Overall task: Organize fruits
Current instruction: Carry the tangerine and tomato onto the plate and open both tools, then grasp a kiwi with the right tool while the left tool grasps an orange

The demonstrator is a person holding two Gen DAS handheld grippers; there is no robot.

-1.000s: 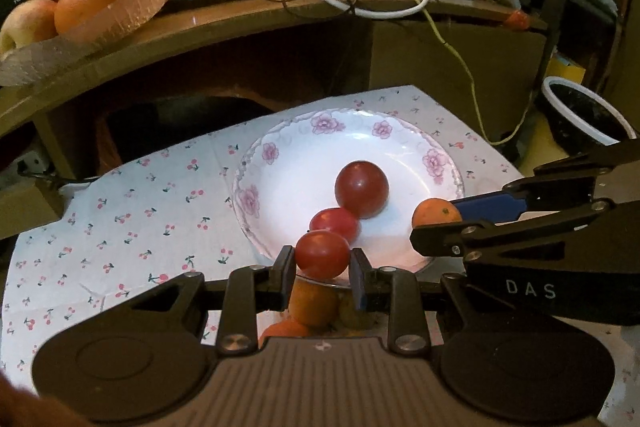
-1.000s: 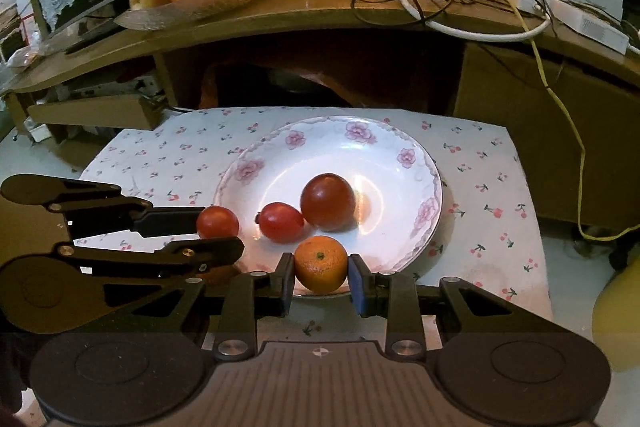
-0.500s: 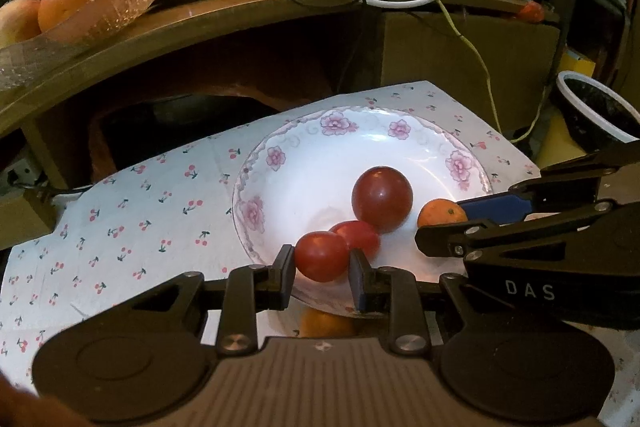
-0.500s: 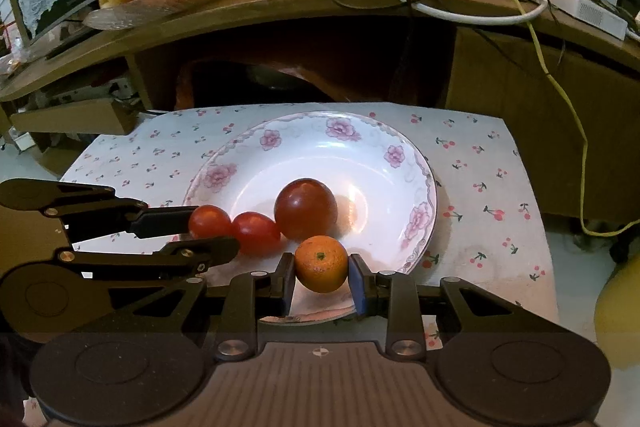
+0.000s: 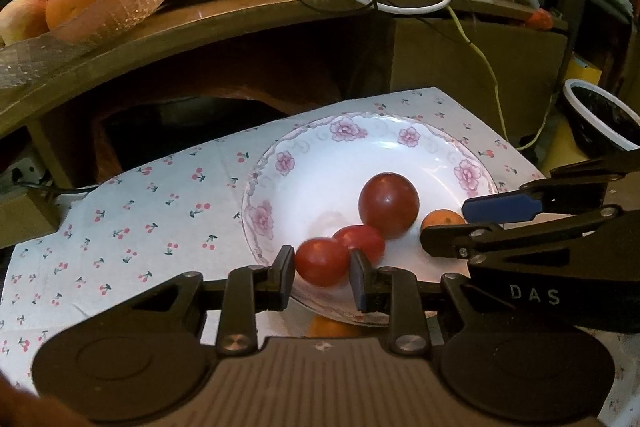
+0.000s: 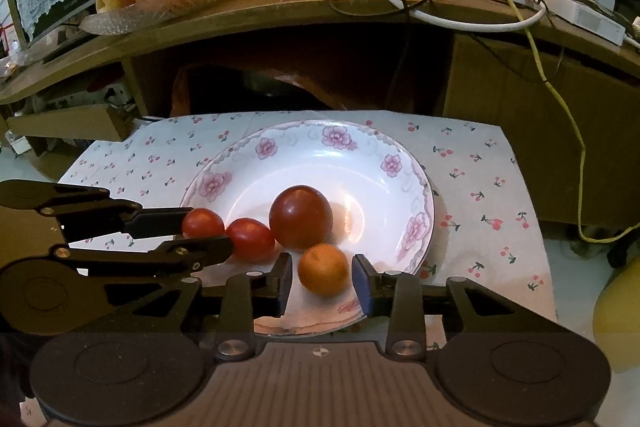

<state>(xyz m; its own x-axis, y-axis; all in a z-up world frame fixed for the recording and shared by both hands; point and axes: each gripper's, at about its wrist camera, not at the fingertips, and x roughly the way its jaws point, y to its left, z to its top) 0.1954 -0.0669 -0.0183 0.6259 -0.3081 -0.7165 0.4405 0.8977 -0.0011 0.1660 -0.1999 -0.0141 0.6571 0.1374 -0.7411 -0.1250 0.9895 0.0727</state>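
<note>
**Me:** Right wrist view first: my right gripper (image 6: pixel 322 277) has just been spreading its jaws, and the little orange (image 6: pixel 323 269) sits between them with a gap showing on both sides. Half a second back the pads were tight on it; now it rests on the near slope of the flowered plate (image 6: pixel 416 183).

**Partner:** So that one's delivered?

**Me:** I'd say so. It sits just in front of the big dark-red fruit (image 6: pixel 301 217), free of my pads.

**Partner:** And your left side?

**Me:** My left gripper (image 5: pixel 322 273) is pinching a small red tomato (image 5: pixel 322 261), jaws drawn in close on both its flanks, low over the plate's near edge. A second ago it hung further out by the rim; now it's almost against the other small tomato (image 5: pixel 362 241) lying in the plate.

**Partner:** What's left, then?

**Me:** Letting the left jaws go, I reckon, so the tomato settles beside its twin. One more orange fruit (image 5: pixel 330 327) peeks out below the plate rim, so there may be more to gather.
</note>
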